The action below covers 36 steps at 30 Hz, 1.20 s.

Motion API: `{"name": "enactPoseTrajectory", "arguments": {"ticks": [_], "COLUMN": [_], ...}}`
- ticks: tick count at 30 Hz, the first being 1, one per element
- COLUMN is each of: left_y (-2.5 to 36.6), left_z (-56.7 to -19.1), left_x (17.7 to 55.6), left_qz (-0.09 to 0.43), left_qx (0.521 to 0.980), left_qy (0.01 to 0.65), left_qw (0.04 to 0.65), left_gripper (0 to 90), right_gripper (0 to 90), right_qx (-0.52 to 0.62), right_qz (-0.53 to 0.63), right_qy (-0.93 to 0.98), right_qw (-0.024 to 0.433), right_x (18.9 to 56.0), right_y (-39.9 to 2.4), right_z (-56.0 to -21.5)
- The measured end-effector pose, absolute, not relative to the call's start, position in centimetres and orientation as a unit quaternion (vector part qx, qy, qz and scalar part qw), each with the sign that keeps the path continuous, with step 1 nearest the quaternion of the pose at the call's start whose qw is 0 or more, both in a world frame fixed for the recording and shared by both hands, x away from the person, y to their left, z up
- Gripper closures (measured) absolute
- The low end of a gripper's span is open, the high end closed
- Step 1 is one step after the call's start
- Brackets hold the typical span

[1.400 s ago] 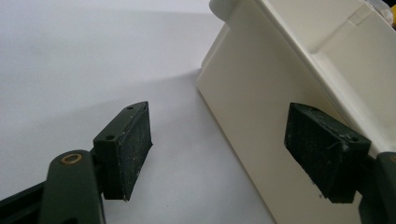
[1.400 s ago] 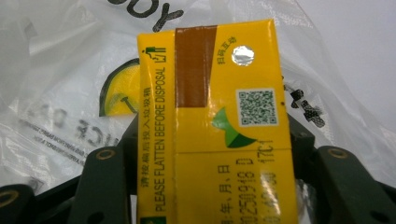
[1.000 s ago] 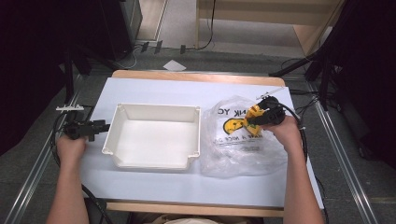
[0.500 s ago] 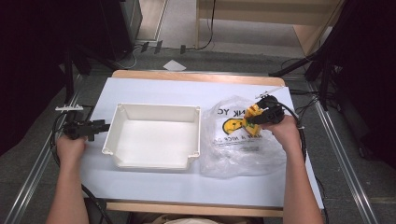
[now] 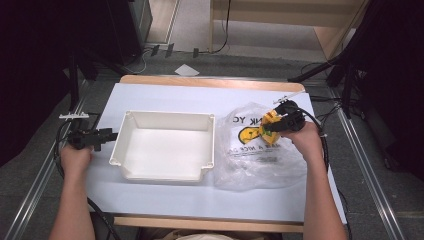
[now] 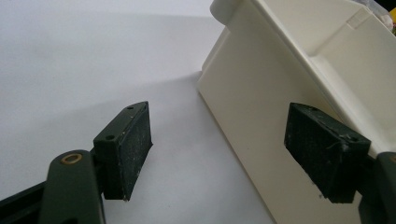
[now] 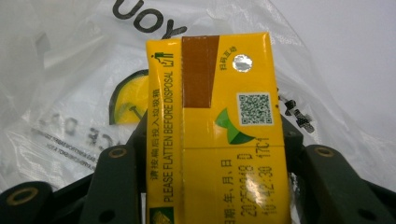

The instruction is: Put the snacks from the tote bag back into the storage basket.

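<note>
Gripping a yellow drink carton [image 7: 212, 126] between its two jaws, the right claw [image 5: 274, 127] is held over a clear plastic bag [image 5: 250, 155] that lies crumpled on the right half of the bench [image 5: 165, 97]. The carton's top faces the right gripper view: a foil straw hole, a QR code, a printed date and the words "PLEASE FLATTEN BEFORE DISPOSAL" along one edge. The bag carries black lettering and a yellow print, read upside down from the person's side.

At the middle of the white-covered bench sits a cream plastic bin [image 5: 165, 145], rectangular and open-topped. The left claw [image 5: 111, 135] is low at the bin's left wall with its jaws spread wide, nothing between them; in the left gripper view one pad [image 6: 327, 151] lies against or just beside that wall, I cannot tell which, the other over bare bench.
</note>
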<state>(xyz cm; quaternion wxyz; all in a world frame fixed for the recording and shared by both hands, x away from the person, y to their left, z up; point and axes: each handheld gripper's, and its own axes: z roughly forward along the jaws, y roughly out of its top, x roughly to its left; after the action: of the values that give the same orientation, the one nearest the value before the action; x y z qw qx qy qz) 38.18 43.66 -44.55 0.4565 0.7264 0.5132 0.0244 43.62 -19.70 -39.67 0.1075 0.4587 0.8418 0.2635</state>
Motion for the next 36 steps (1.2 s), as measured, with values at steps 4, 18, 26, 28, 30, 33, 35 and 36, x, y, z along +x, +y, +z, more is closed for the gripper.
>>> {"name": "enactPoseTrajectory", "arguments": {"ticks": [4,18,26,28,30,33,35,36], "left_y": [43.6,43.8,43.7,43.7,43.8,44.0,44.0,44.1], "left_z": [-44.6,-44.6,-44.5,-44.5,-44.5,-44.6,-44.6,-44.6], "left_x": [38.2,38.1,38.0,38.0,37.9,37.9,37.8,37.8], "left_qz": [0.024,0.025,0.026,0.024,0.024,0.024,0.024,0.024], "left_qx": [0.726,0.726,0.728,0.725,0.724,0.725,0.724,0.724], "left_qy": [0.513,0.514,0.513,0.512,0.514,0.515,0.516,0.516], "left_qw": [0.456,0.457,0.455,0.460,0.460,0.457,0.458,0.458], "left_gripper": [24.2,24.2,24.2,24.2,24.2,24.2,24.2,24.2], "right_gripper": [51.3,51.5,51.7,51.7,51.7,51.8,51.8,51.8], "right_qx": [0.452,0.421,0.418,0.411,0.402,0.397,0.394,0.392], "right_qz": [0.267,0.272,0.273,0.275,0.279,0.283,0.278,0.276], "right_qy": [0.845,0.860,0.863,0.866,0.869,0.870,0.873,0.875], "right_qw": [0.101,0.091,0.076,0.074,0.074,0.074,0.070,0.071], "right_x": [43.4,42.7,42.3,42.2,42.1,41.9,41.7,41.6], "right_y": [-19.5,-17.8,-16.7,-16.3,-15.9,-15.4,-15.1,-14.9], "right_z": [-39.1,-37.8,-37.3,-37.2,-37.0,-36.7,-36.4,-36.2]}}
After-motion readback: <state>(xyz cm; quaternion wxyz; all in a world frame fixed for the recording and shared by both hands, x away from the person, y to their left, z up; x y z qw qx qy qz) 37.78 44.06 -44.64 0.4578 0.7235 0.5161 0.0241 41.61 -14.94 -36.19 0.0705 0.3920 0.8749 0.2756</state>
